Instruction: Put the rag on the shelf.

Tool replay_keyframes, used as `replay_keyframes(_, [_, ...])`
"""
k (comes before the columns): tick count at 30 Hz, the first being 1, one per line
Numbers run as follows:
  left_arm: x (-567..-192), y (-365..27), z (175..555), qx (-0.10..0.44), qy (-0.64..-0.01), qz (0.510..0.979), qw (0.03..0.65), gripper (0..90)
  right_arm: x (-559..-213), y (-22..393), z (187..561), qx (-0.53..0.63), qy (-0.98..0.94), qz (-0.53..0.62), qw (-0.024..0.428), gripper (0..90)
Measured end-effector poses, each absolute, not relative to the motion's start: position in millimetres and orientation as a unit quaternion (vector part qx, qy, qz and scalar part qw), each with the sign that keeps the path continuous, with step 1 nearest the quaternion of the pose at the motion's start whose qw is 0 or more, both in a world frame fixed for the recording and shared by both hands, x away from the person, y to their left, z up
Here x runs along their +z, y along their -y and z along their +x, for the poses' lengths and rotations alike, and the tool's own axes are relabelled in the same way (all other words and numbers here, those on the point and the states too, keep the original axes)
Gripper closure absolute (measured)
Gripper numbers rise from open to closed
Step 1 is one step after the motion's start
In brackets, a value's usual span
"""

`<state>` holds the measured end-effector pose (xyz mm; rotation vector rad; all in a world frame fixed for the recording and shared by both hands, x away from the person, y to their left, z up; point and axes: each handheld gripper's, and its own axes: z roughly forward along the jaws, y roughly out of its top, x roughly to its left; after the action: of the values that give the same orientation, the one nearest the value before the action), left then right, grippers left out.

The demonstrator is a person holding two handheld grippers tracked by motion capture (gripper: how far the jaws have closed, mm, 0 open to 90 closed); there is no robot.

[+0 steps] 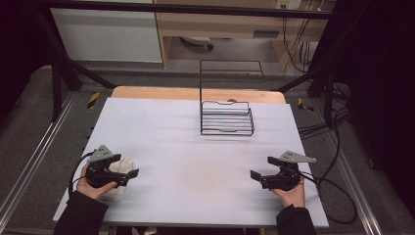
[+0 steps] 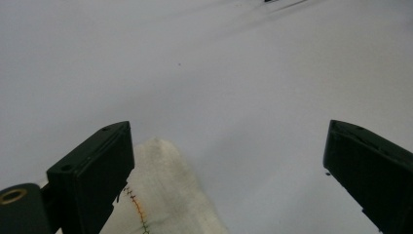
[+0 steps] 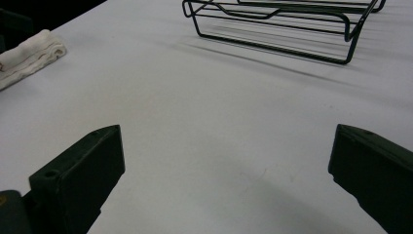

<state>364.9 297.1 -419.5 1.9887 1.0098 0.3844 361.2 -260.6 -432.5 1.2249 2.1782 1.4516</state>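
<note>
A folded white cloth [image 1: 115,192] lies near the table's front left corner. The person's left hand holds my left gripper [image 1: 125,165] just above it, pointing right. In the left gripper view the jaws [image 2: 229,129] stand wide apart and open, and the cloth [image 2: 165,190], with coloured stitching, lies beside the left jaw, not pinched. My right gripper [image 1: 263,167] rests low at the front right, pointing left. Its jaws [image 3: 228,130] are open over bare table. The cloth [image 3: 29,53] shows far off at the left of that view.
A black wire rack [image 1: 226,117] stands on the white table [image 1: 195,196] at the back centre, with a tall wire back; it also appears as the rack [image 3: 282,29] ahead of the right gripper. Cables trail off the table's right side.
</note>
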Motion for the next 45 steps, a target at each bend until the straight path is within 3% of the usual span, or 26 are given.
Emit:
replay_keyframes(13, [-418.7, -293.1, 368.2, 0.16, -0.412, 0.797, 0.411, 6.7, -432.9, 260.4, 360.6, 0.494, -0.751, 0.42, 0.125, 0.5])
replay_keyframes(21, [-421.1, -293.0, 373.1, 0.164, -0.441, 0.792, 0.388, 13.5, -433.1, 259.6, 360.9, 0.491, -0.751, 0.423, 0.124, 0.5])
replay_keyframes(29, [-426.7, -291.2, 378.8, 0.18, -0.457, 0.795, 0.356, 30.0, -434.4, 258.8, 361.7, 0.484, -0.757, 0.421, 0.125, 0.5])
replay_keyframes(45, [-437.5, -293.1, 391.5, 0.187, -0.477, 0.799, 0.314, 46.5, -433.8, 259.2, 361.5, 0.486, -0.755, 0.421, 0.126, 0.5])
